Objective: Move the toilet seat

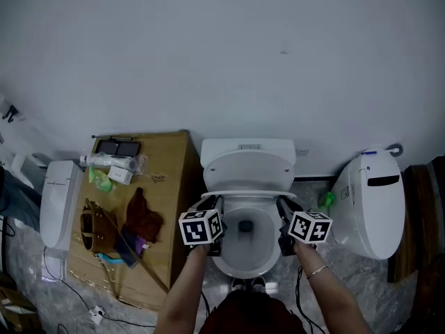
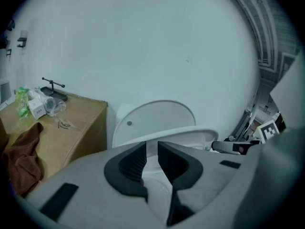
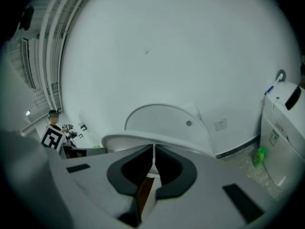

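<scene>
Cardboard box (image 1: 174, 165) left, white fixture (image 1: 372, 211) right, flanking toilet (image 1: 247, 172).

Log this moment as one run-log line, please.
lid up | left gripper jaws closing, nothing visibly between, seat ahead | right gripper shut, empty

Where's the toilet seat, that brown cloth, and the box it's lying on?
Toilet seat (image 2: 195, 133): left gripper view, on its white rim.
Brown cloth (image 1: 144, 218): head view, its middle.
Box (image 1: 174, 176): head view, bare top.
</scene>
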{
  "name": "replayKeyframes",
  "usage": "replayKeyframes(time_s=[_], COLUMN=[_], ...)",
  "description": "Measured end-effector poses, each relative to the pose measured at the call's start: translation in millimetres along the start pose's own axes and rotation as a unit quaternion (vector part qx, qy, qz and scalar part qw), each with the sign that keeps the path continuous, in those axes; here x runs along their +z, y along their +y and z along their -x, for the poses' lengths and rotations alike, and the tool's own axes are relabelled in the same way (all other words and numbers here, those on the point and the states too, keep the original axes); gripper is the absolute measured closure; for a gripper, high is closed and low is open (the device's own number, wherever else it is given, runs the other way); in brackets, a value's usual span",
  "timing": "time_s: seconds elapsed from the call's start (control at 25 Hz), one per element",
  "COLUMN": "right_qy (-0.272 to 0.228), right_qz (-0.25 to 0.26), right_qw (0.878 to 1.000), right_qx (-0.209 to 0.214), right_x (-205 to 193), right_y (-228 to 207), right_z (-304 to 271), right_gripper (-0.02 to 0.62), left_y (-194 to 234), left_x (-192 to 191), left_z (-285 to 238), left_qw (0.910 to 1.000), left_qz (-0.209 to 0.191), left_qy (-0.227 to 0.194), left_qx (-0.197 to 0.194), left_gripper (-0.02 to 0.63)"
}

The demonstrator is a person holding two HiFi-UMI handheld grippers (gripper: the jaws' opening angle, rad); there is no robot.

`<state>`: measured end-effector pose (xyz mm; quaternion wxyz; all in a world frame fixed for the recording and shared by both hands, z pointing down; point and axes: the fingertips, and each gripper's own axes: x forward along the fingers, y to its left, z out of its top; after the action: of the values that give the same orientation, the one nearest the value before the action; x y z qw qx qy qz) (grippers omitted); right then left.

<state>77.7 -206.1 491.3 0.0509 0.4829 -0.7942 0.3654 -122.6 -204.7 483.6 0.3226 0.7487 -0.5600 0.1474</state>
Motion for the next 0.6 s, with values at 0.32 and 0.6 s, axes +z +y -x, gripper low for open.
replayKeyframes(time_s=[0.32, 0.6], right_qy=[0.013, 0.006], right_qz=[0.095, 0.096], right_qw=[0.994, 0.993], right_qx=[-0.049, -0.065], right_x=[15, 29], right_y=[-4, -9], right_z=[-19, -33], right_gripper=[0.572, 0.575], left_y=[4, 7], left_x=[11, 25], left_z=[-20, -38], left_qw=[0.9996, 0.9992], left_qz=[-0.023, -0.021], left_qy=[-0.005, -0.026], left_qx=[0.016, 0.020], left_gripper=[0.526, 0.526])
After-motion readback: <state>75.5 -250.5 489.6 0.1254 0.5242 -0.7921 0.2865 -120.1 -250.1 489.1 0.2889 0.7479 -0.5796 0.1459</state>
